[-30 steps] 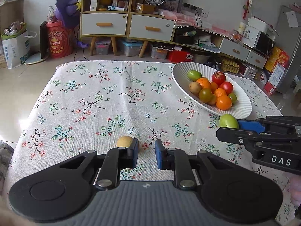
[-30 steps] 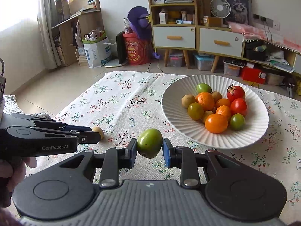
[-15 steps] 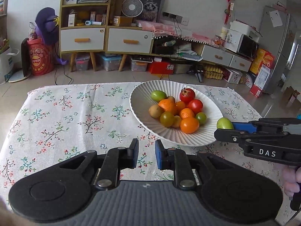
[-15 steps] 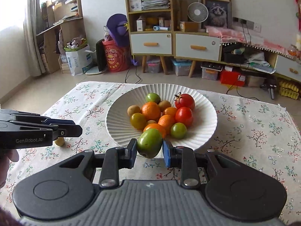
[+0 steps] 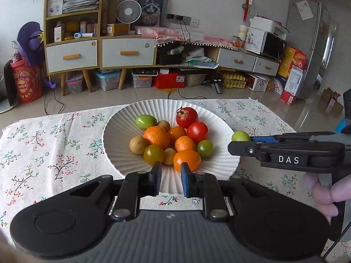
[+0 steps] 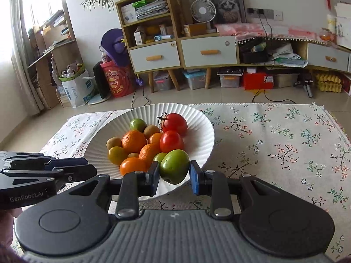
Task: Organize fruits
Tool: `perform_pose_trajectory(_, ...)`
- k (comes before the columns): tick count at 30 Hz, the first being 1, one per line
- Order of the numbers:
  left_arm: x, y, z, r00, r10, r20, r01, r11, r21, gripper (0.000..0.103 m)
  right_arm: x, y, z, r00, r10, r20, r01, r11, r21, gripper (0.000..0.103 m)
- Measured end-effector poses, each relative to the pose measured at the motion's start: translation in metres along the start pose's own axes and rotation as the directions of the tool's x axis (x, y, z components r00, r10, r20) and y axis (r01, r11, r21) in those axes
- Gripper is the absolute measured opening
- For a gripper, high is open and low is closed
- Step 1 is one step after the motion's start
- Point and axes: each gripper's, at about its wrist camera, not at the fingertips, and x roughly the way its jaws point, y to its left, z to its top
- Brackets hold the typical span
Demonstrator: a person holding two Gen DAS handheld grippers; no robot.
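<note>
Our right hand-held gripper (image 6: 173,175) pinches a green fruit (image 6: 174,169) over the white plate (image 6: 204,131) rim, while our left hand-held gripper (image 5: 170,180) stands spread, empty.

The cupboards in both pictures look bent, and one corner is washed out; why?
Left wrist view: fisheye bows the cabinet and darkens the corners. Right wrist view: window glare bleaches the top left, yet the green fruit stays sharp.

Both cams sit low behind own fingers, facing the far shelving wall across the table. Left cam looks from nearer left, right cam from right; both share the white plate (image 5: 122,135) (image 6: 204,131), close up.
</note>
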Motion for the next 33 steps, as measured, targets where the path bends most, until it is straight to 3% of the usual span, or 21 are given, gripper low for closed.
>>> perform_pose_trajectory(5,0.006,-0.001,-0.001,1.0,0.004,-0.009,-0.004,1.0,0.004,0.015,0.001,0.002,-0.004,1.0,0.004,-0.012,-0.005,0.999,-0.032,0.026)
perform_pose_trajectory(9,-0.011,0.001,0.0,0.999,0.021,-0.024,-0.021,1.0,0.014,0.017,-0.007,0.004,-0.001,1.0,0.027,-0.015,-0.027,0.999,-0.045,0.026)
perform_pose_trajectory(12,-0.026,0.014,-0.007,0.998,0.069,-0.011,-0.068,0.997,0.027,0.029,-0.011,0.009,-0.004,0.999,0.046,-0.015,-0.047,0.997,-0.068,0.026)
perform_pose_trajectory(18,-0.041,0.054,-0.028,0.983,0.17,-0.064,-0.174,0.983,-0.059,0.045,-0.013,0.026,-0.01,0.996,0.079,-0.038,-0.083,0.989,-0.119,0.026)
perform_pose_trajectory(24,-0.049,0.077,-0.045,0.963,0.244,-0.113,-0.252,0.965,-0.069,0.046,-0.019,0.04,-0.012,0.992,0.123,-0.042,-0.128,0.978,-0.162,0.026)
perform_pose_trajectory(31,-0.04,0.094,-0.054,0.948,0.281,-0.15,-0.295,0.952,-0.083,0.046,-0.016,0.045,-0.017,0.99,0.126,-0.055,-0.134,0.974,-0.183,0.026)
perform_pose_trajectory(33,-0.036,0.093,-0.054,0.946,0.285,-0.151,-0.298,0.952,-0.07,0.039,-0.015,0.044,-0.018,0.991,0.12,-0.06,-0.13,0.974,-0.184,0.026)
